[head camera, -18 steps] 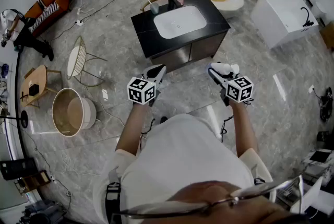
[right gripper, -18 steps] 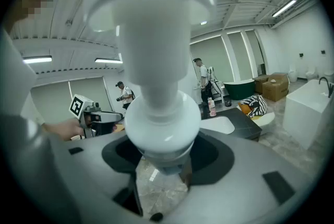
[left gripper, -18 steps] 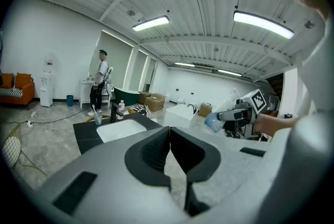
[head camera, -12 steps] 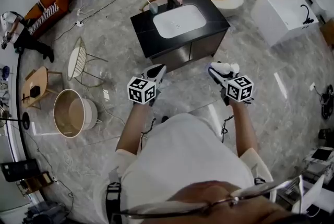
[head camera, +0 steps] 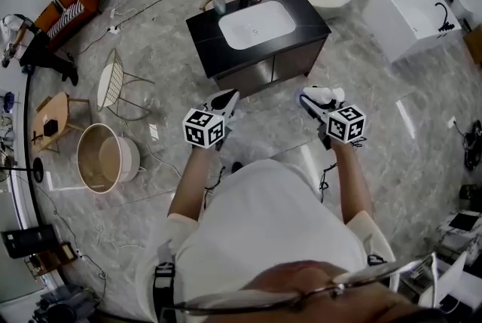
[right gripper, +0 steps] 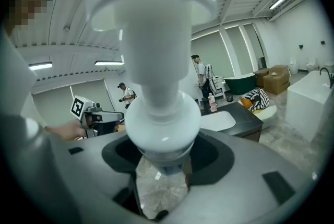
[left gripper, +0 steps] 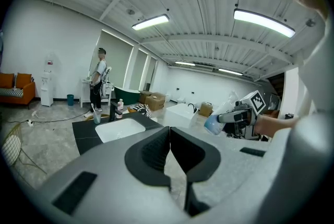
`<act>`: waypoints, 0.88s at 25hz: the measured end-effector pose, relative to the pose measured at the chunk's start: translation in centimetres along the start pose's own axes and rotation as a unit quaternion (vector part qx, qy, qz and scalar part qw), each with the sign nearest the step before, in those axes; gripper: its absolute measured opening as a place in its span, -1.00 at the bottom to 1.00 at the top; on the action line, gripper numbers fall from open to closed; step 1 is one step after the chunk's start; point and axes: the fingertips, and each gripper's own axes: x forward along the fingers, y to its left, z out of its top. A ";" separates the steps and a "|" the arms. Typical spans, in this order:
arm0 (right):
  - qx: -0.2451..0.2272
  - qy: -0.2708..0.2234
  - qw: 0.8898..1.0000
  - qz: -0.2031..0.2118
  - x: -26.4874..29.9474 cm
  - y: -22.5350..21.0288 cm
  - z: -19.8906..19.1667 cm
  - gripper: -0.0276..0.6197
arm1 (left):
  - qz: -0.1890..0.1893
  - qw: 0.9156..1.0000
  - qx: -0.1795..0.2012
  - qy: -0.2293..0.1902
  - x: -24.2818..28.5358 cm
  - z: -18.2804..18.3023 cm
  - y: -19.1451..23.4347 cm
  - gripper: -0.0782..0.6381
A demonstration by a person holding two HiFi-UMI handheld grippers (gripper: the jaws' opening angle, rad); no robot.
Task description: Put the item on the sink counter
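Well short of the black sink counter's [head camera: 203, 34] front edge, the right gripper [head camera: 310, 99] pinches the white mushroom-capped plastic bottle [right gripper: 162, 113], while the left gripper [left gripper: 169, 137] is pressed together and empty; the gap looks unchanged from a moment ago, so the carry remains.

Open studio hall: freestanding sink vanity [head camera: 205, 34], white bathtub [head camera: 399, 29], sofa [head camera: 71, 4], marble floor [head camera: 422, 135]

The pump bottle [right gripper: 162, 87] in my right claw [head camera: 310, 99] is white; the table [head camera: 203, 31] black, its basin [head camera: 256, 24] white, the floor [head camera: 392, 141] grey-veined marble.
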 end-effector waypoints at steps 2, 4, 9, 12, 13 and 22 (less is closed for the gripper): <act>0.001 -0.001 1.000 0.002 -0.4 -0.4 0.0 -0.13 | 0.004 1.000 -0.002 -0.001 0.1 -0.1 -0.4 -0.77; 0.000 0.000 1.000 0.006 -0.8 -0.7 0.1 -0.13 | 0.008 1.000 -0.004 -0.002 0.3 -0.2 -0.8 -0.77; 0.000 0.001 1.000 0.013 -1.8 -2.1 0.0 -0.13 | 0.017 1.000 -0.008 -0.001 1.2 -0.9 -2.3 -0.77; -0.002 0.005 1.000 0.019 -2.5 -2.9 -0.3 -0.13 | 0.023 1.000 -0.011 -0.001 1.8 -1.2 -3.3 -0.77; -0.003 0.007 1.000 0.021 -2.7 -3.2 -0.4 -0.13 | 0.026 1.000 -0.012 -0.002 2.0 -1.3 -3.6 -0.77; -0.009 0.016 0.999 0.029 -4.2 -5.5 -0.7 -0.13 | 0.037 0.999 -0.019 -0.001 3.8 -1.9 -6.3 -0.77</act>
